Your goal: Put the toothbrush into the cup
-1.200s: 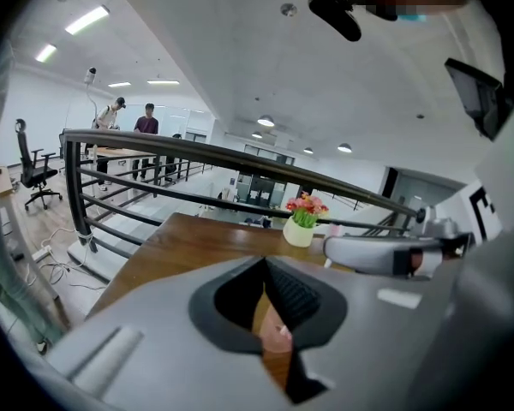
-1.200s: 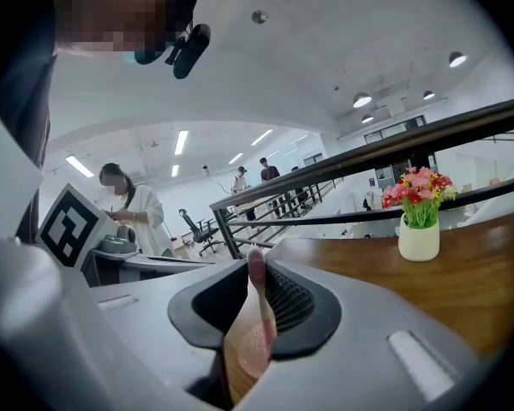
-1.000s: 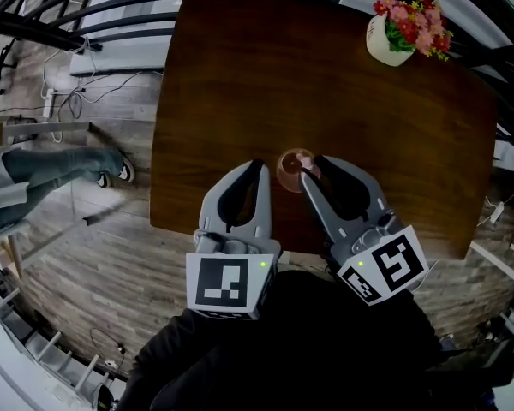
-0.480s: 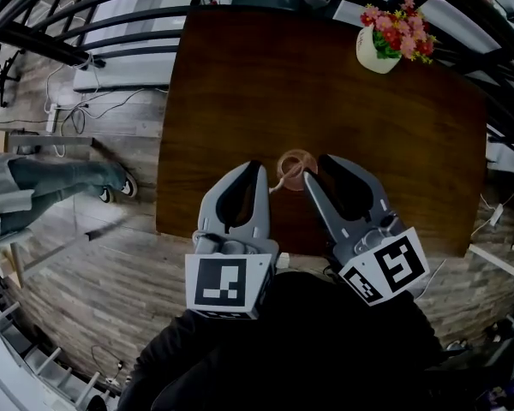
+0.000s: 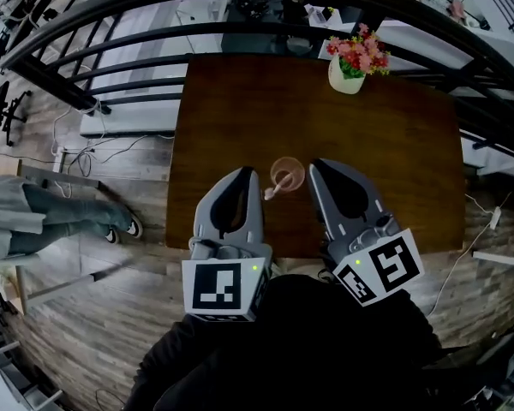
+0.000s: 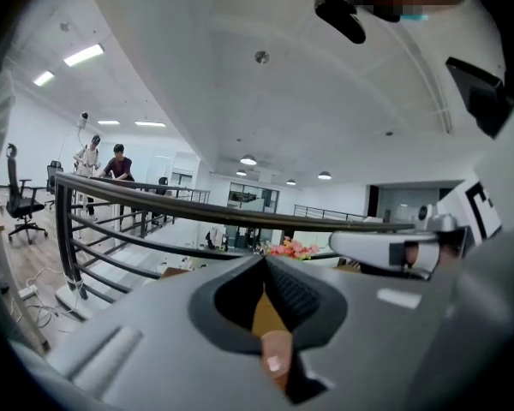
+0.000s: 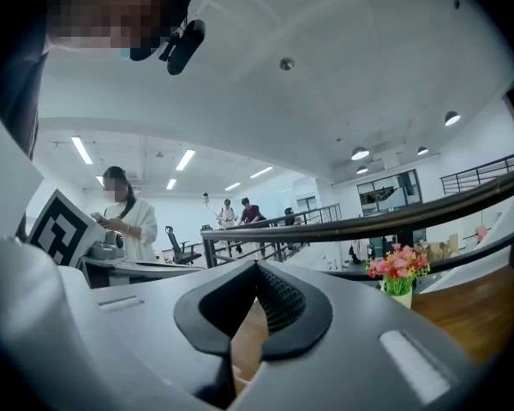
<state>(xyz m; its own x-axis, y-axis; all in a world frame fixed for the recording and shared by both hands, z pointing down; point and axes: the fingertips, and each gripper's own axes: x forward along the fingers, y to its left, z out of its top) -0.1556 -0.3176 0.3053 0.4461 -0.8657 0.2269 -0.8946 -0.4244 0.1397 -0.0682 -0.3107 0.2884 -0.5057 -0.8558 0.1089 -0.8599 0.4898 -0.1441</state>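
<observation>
Off the table's left edge, a person's legs stand on the plank floor. The left gripper hangs over the near edge of the brown table, left of its middle. Its jaws meet at the tips and hold nothing. In the left gripper view a small pinkish thing shows through the gap behind the tips, but what it is cannot be told.

Just right of that gripper, the pink toothbrush stands in the cup, with one end leaning out over the rim toward the near edge. The translucent pinkish cup rests on the table between the two grippers' tips, somewhat nearer the near edge than the far one.

The right gripper hangs just right of the cup with its jaws closed tip to tip, and nothing is between them. A white pot of pink and red flowers sits at the far edge, right of the middle.
</observation>
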